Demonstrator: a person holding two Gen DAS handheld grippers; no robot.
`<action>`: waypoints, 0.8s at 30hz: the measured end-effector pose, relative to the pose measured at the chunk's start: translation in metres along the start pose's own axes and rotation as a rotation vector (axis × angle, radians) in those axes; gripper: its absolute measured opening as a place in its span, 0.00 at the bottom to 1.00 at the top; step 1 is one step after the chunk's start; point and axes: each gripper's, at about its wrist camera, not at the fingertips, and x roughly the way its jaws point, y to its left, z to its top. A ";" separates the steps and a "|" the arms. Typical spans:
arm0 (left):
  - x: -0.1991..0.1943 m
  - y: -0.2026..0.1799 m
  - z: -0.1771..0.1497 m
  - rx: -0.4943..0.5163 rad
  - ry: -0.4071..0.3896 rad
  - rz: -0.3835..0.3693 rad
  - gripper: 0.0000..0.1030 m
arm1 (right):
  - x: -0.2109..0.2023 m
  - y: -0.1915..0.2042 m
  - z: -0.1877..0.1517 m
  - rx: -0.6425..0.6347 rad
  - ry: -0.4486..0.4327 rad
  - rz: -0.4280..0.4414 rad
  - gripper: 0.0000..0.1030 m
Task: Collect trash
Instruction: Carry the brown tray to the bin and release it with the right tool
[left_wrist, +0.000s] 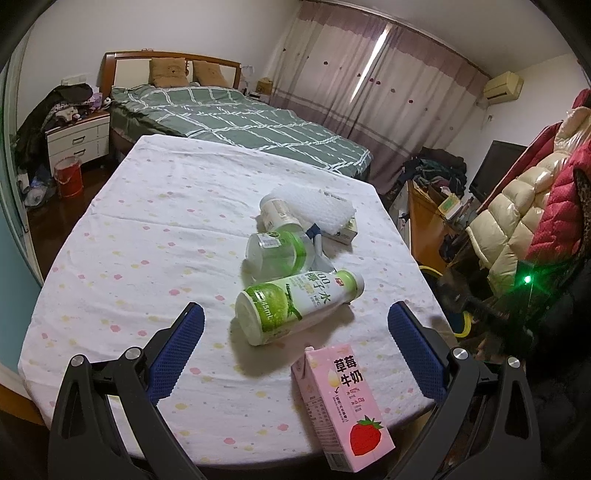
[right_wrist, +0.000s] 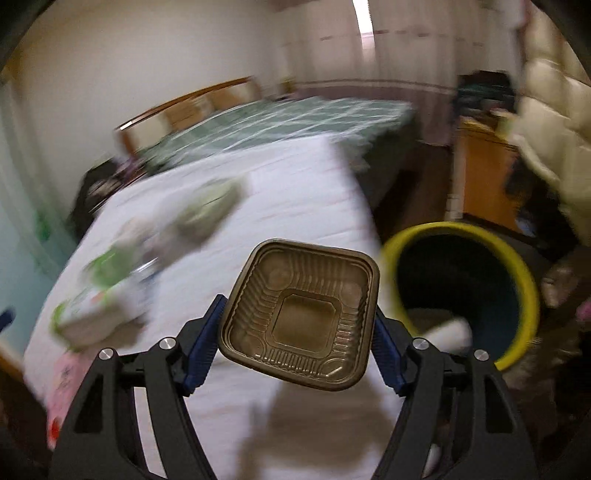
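Bedroom with white walls. A bed with green checked cover and wooden headboard, a white nightstand, closed mauve curtains, dark wood floor.

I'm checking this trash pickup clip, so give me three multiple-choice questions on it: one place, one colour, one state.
1. Where is the pink strawberry milk carton?
A. on the bed
B. near the table's front edge
C. in the bin

2. What colour is the rim of the round trash bin?
A. yellow
B. red
C. white

3. What does the right claw hold?
A. nothing
B. a bottle
C. the brown ribbed plastic tray

Key: B, it lies on the flowered tablecloth by the front edge; A, the rim is yellow; C, both blue pads press the tray's sides.
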 end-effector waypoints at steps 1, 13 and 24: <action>0.002 -0.003 0.000 0.003 0.007 0.000 0.95 | 0.000 -0.012 0.003 0.020 -0.008 -0.032 0.67; 0.031 -0.054 -0.010 0.081 0.111 -0.025 0.95 | 0.055 -0.125 0.019 0.174 0.039 -0.279 0.68; 0.048 -0.079 -0.029 0.126 0.187 0.034 0.95 | 0.059 -0.147 0.013 0.217 0.032 -0.266 0.75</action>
